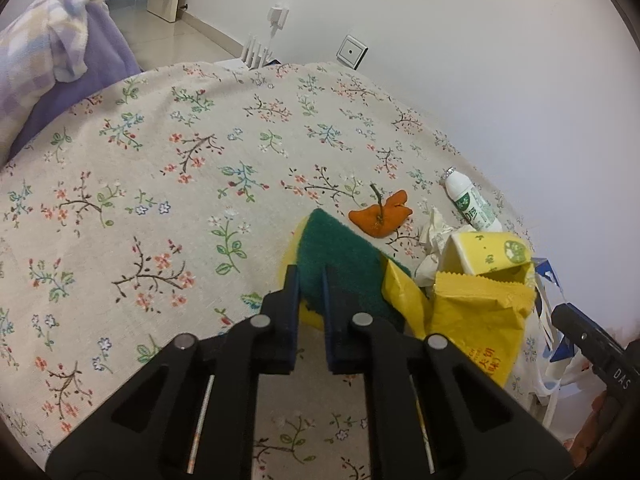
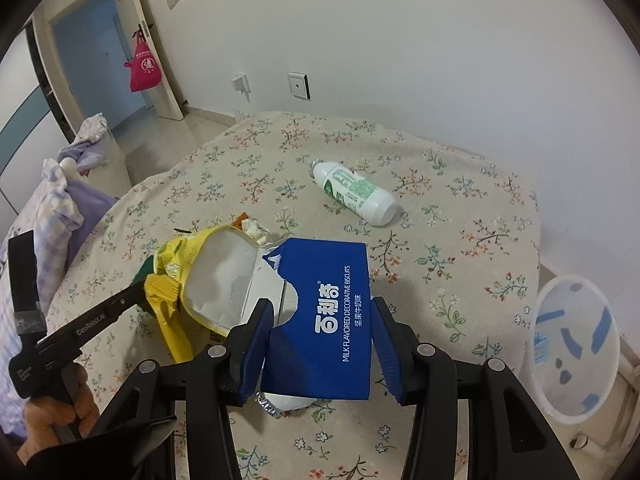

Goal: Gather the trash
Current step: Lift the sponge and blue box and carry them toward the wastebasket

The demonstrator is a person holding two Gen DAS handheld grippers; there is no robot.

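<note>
Floral-printed cloth (image 1: 160, 184) covers the round table beneath a white wall. Leftmost, the left gripper (image 1: 310, 276) is clamped on a green-and-yellow scouring sponge (image 1: 340, 256), beside a yellow paper cup (image 2: 218, 276) and yellow wrapper (image 1: 476, 312). Next, the right gripper (image 2: 324, 344) grasps a blue biscuit box (image 2: 332, 320). Beyond lies a white plastic bottle (image 2: 356, 192); far right, a clear plastic bin (image 2: 576, 352).

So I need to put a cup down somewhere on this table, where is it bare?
The floral tablecloth is bare across its wide left side, toward the purple checked bedding, and at the far edge by the wall. The right is crowded: green scouring sponge, orange peel, yellow wrappers, white plastic bottle.
</note>
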